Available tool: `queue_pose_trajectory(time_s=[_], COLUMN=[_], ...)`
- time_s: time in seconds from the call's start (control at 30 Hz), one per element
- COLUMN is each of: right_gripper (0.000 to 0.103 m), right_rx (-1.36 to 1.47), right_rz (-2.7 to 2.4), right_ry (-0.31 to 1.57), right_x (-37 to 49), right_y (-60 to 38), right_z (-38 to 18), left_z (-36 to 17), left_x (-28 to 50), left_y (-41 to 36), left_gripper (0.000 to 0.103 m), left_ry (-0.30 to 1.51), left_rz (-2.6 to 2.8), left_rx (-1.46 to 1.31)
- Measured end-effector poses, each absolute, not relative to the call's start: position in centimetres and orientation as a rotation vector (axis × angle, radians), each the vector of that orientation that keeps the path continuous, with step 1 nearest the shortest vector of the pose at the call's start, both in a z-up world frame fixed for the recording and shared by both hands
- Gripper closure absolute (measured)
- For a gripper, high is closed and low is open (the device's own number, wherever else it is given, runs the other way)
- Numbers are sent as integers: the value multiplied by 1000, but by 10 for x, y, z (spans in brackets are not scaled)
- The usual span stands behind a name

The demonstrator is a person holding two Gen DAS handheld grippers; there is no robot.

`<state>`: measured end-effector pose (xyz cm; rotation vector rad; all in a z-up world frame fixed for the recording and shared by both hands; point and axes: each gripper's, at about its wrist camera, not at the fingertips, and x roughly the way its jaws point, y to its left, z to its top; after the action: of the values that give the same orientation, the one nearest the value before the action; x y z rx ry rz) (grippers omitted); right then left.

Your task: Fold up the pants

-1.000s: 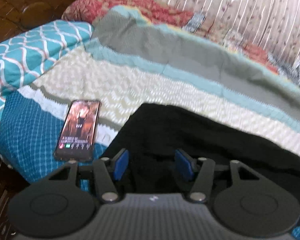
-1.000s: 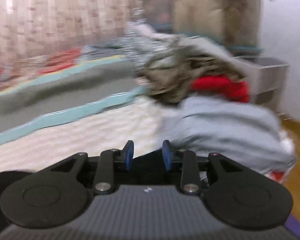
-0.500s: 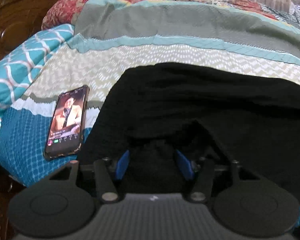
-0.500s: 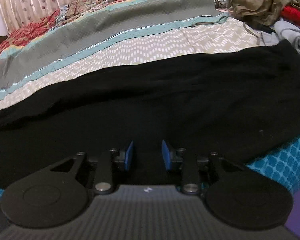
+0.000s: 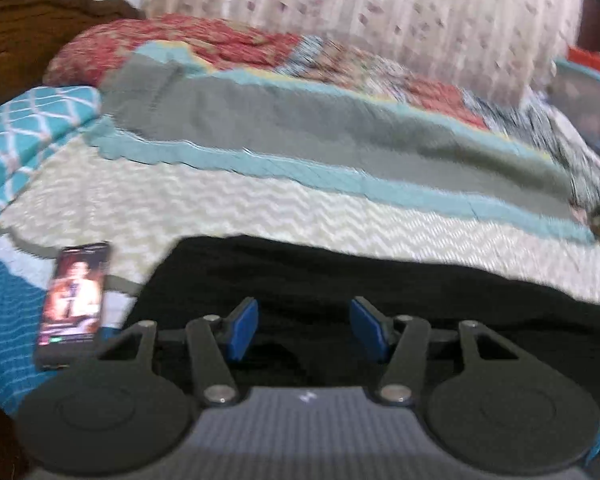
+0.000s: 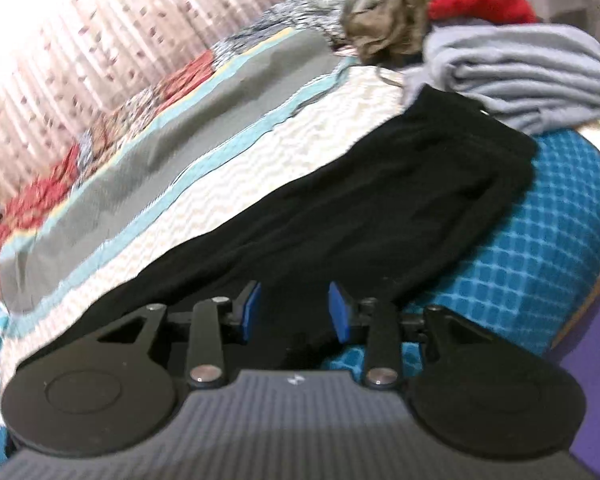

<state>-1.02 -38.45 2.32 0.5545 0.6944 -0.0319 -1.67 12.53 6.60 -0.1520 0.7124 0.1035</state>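
Note:
Black pants (image 5: 380,292) lie stretched across the striped bedspread, also seen in the right wrist view (image 6: 380,208) running up to the right. My left gripper (image 5: 304,330) is open, its blue pads spread just above the near edge of the pants, holding nothing. My right gripper (image 6: 294,312) is open over the near edge of the pants, close to the blue checked bed edge, and empty.
A phone (image 5: 76,300) with a lit screen lies on the bed left of the pants. A teal patterned pillow (image 5: 24,136) sits at far left. A pile of clothes with a grey garment (image 6: 512,68) and a red one (image 6: 480,4) lies past the pants' far end.
Both grippers have pulled back and up from the pants. The left jaws, which had black cloth between them half a second ago, now stand open and empty. Both views have swung.

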Motion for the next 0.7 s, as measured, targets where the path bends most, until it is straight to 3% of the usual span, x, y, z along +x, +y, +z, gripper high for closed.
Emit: queue_pose_trajectory(time_s=[0.13,0.2,0.27,0.7], right_gripper=[63,63,62,61], right_rx=[605,639,686,859], right_rz=[-66,-101,-133,-217], right_ry=[681,659,633,503], right_x=[-14,-22,-32,-60], right_y=[-398,-403,-412,-477], right_z=[17,14,12,-4], left_z=[28,3,-8,52], left_x=[12,25,29,26], left_y=[122,129,130,69], left_gripper=[51,56,55,53], left_ry=[843,933,927,916], left_rz=[150,204,208,89], left_rx=[-112,-64,-14,-70])
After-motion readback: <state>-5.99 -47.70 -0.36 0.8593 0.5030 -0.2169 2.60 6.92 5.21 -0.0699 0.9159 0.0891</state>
